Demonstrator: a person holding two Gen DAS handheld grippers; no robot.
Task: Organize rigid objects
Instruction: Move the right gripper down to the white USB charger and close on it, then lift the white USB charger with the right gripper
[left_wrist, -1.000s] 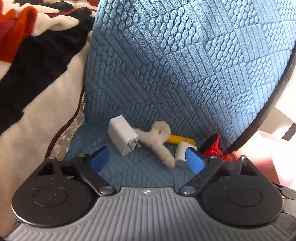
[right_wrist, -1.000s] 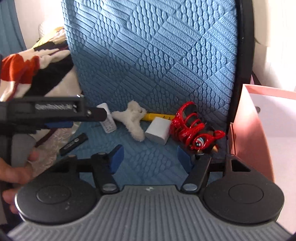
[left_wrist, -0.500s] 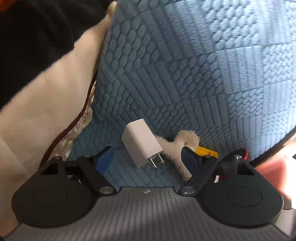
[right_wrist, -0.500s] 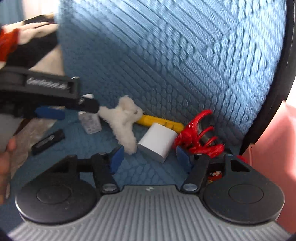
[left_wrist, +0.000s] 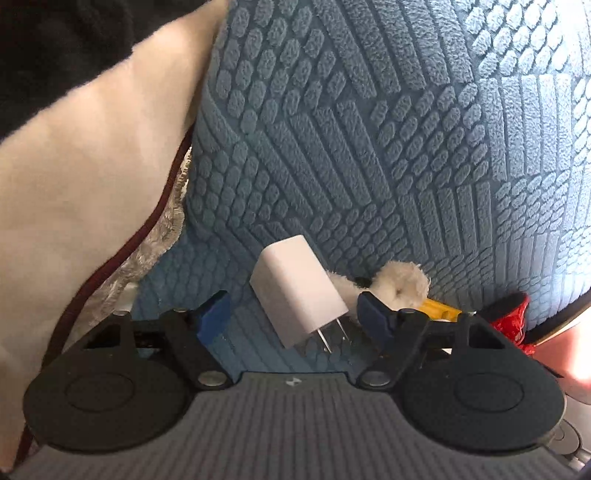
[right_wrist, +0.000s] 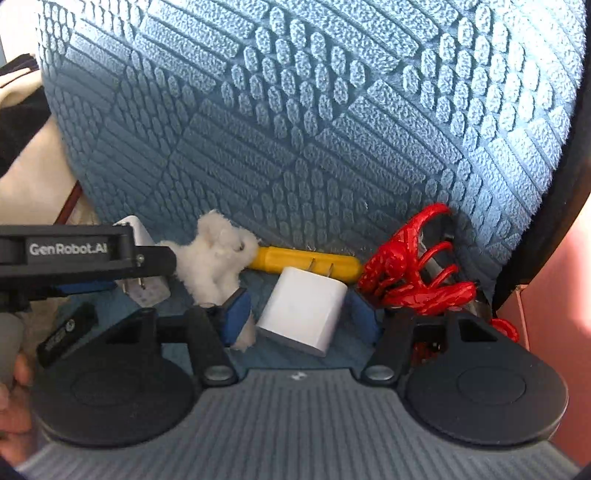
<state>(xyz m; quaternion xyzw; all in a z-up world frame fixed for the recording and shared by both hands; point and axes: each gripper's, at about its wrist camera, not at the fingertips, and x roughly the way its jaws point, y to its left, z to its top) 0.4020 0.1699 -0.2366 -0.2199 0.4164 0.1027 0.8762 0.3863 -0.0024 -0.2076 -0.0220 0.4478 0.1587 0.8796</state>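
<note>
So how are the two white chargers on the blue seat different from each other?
The left charger is taller and narrower, with its two prongs pointing toward the left gripper. The right charger looks squarer, with its prongs pointing away, toward the yellow tool. The left charger lies beside the fluffy white toy; the right charger lies nearer the red coiled item. Each is white, two-pronged, and sits between an open gripper's fingers, the right one inside the right gripper.
</note>
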